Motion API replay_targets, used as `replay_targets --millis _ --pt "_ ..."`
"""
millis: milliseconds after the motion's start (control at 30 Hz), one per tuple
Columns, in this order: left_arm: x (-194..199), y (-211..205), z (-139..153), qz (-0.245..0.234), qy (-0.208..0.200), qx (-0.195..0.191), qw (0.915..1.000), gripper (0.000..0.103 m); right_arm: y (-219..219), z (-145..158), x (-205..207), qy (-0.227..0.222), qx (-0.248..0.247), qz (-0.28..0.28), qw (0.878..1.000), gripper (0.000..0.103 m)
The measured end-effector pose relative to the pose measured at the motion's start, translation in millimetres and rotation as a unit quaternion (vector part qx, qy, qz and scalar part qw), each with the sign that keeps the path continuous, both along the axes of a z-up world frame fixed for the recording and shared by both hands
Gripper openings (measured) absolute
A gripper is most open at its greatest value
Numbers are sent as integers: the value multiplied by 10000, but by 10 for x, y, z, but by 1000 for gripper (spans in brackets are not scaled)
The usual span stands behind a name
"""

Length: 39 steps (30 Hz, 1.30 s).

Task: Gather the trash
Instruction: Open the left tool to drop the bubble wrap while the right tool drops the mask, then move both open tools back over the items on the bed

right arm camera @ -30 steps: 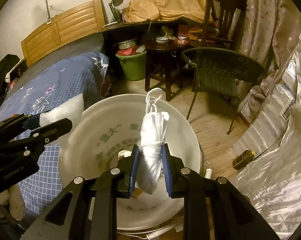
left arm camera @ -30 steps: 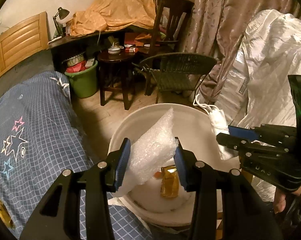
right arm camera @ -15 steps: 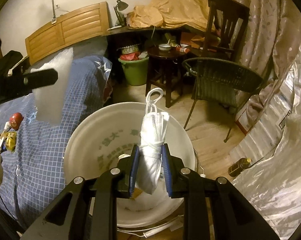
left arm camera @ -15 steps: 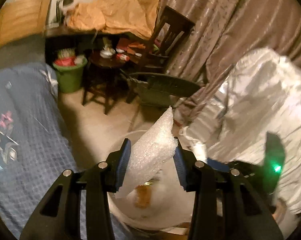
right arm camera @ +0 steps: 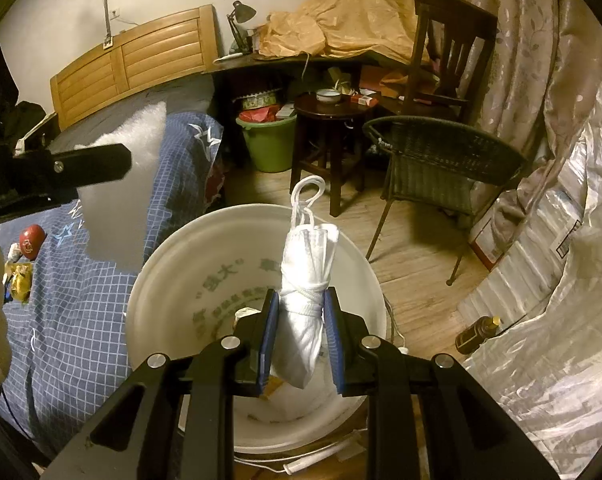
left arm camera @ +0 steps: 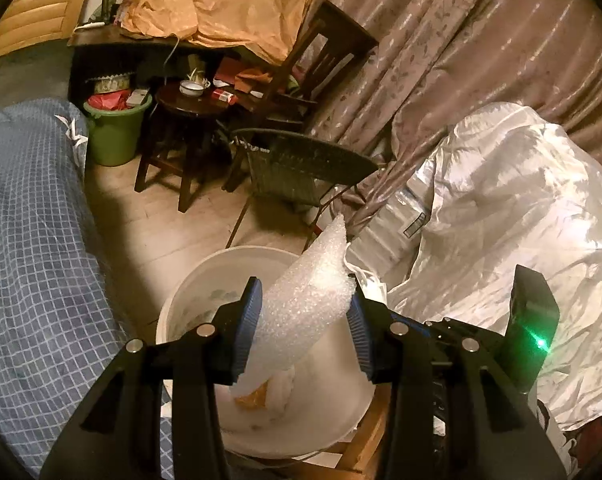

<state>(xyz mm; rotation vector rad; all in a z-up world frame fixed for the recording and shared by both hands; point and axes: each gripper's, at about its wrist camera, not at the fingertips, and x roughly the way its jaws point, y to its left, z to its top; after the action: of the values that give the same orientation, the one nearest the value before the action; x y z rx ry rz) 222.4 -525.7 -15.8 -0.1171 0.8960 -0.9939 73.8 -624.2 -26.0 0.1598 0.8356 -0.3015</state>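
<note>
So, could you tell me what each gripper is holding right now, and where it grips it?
The left gripper clamps a bubble wrap piece across its middle; the right gripper pinches a folded white mask at its tied lower part.

bucket (right arm camera: 173, 280) right of bed (right arm camera: 101, 320) (touching); wicker chair (right arm camera: 441, 160) behind bucket.

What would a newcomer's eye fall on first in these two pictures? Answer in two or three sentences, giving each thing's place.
First, the bubble wrap clamped in the left gripper, held above the white bucket. Next, the rolled white bundle tied with cord, pinched in the right gripper over the same bucket. Behind stand a wicker chair and a green bin.
</note>
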Motion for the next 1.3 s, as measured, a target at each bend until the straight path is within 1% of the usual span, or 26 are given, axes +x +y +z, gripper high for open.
replay_targets --millis 167,200,233,267,300,333,467,600,633,700,733,767,800,900,967,1000,1067,1133,1200,1300 --pt "24 -2 -23 7 90 -95 9999 41 -3 -4 4 7 21 22 10000 25" --pt "30 -3 -31 1 125 -154 9998 47 -3 -7 9 15 33 39 10000 25" --pt "42 -2 -43 -8 165 -182 9997 71 8 -4 13 26 45 58 10000 28" --pt "51 18 -53 16 164 -237 9996 85 12 -5 13 20 60 68 10000 36" --pt "54 42 -53 65 132 -294 9995 96 0 -6 9 6 63 68 10000 41" --pt "55 48 -48 97 114 -287 9995 95 8 -3 1 -7 56 54 10000 46" --pt "51 118 -14 182 40 -233 9996 95 40 19 -53 -90 80 37 9999 46" --pt "-36 260 79 203 -113 -202 9995 95 167 145 -187 -323 13 62 9995 47" --pt "-75 324 107 225 -177 -155 9995 95 200 173 -218 -376 -5 82 9993 47" --pt "-195 488 177 302 -459 -17 9985 95 360 312 -316 -611 -94 148 9980 48" --pt "-269 579 212 317 -634 47 9975 95 446 370 -359 -726 -126 190 9971 52" --pt "-351 685 247 361 -840 153 9957 96 571 439 -412 -874 -173 238 9957 56" --pt "-430 801 275 419 -1016 239 9937 97 693 497 -459 -1000 -219 277 9944 59" --pt "-601 1178 358 562 -1391 345 9881 97 1058 654 -608 -1369 -254 459 9892 65" --pt "-712 1491 410 633 -1594 336 9846 98 1345 731 -700 -1647 -146 670 9840 72" --pt "-769 1667 435 700 -1711 337 9822 98 1443 752 -725 -1715 -127 746 9823 74" --pt "-851 1985 456 839 -1802 350 9794 98 1715 785 -754 -1853 -26 949 9781 78" --pt "-925 2313 445 1060 -1875 452 9755 98 1992 788 -751 -1900 57 1169 9748 80" --pt "-1028 2677 389 1325 -1995 650 9687 98 2310 753 -716 -1934 176 1405 9708 82" --pt "-1130 3200 213 1680 -1947 1036 9608 98 2767 631 -598 -1910 346 1714 9659 82"
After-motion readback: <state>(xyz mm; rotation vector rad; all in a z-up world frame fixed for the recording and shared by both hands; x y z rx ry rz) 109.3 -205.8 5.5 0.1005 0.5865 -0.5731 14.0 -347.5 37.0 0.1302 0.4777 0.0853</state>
